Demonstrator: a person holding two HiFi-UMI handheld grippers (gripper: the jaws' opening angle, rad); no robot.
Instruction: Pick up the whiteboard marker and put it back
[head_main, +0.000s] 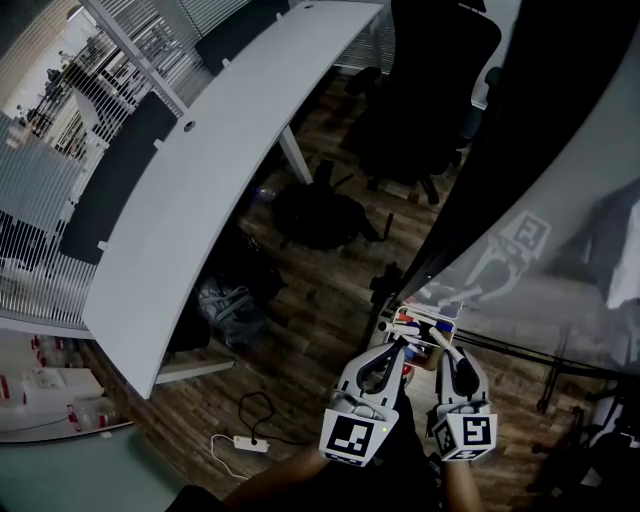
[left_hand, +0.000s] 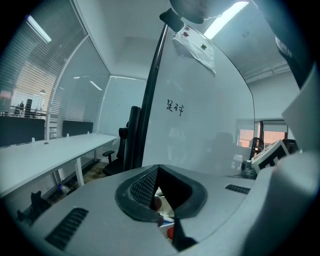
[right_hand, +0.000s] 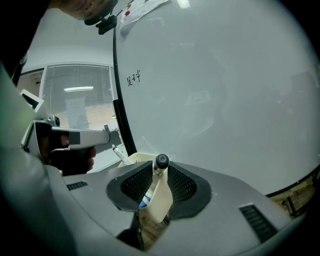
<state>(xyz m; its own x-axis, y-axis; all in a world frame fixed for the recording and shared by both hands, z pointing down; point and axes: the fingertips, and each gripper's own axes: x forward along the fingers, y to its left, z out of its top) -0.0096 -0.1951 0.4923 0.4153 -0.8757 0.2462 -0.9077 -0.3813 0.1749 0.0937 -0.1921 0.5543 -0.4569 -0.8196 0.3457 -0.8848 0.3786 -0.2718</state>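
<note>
Right hand-held gripper (right_hand: 160, 167): clenched on the whiteboard marker (right_hand: 161, 161), with the pads against either side of its dark end, right at the jaw tips. The grip looks light. The rest of the marker runs down between the jaws into the cream tray (right_hand: 158, 202) mounted at the foot of the whiteboard (right_hand: 215, 90), so it is in or just entering the tray.

Left hand-held gripper (left_hand: 158, 172): tips closed together, nothing between them. It hangs just beside the right one, over the same tray.

The head view shows both pointing at the tray from close in. Other markers (head_main: 428, 325) already lie there.

Risks, as judged:
- The hold is on the very end only, so a tilt or nudge could pivot the marker out before it is seated.
- If let go while it leans on the rim rather than inside, it may tip over the edge. The wood floor (head_main: 300, 360) lies directly below and nothing there would stop a roll.
- The tray is crowded, so pushing down could jam against the other markers or knock one out.
- The left gripper is very near, and any sideways shift risks bumping the right one or the tray.
- Pulling back with the pads touching could drag the marker out again.
</note>
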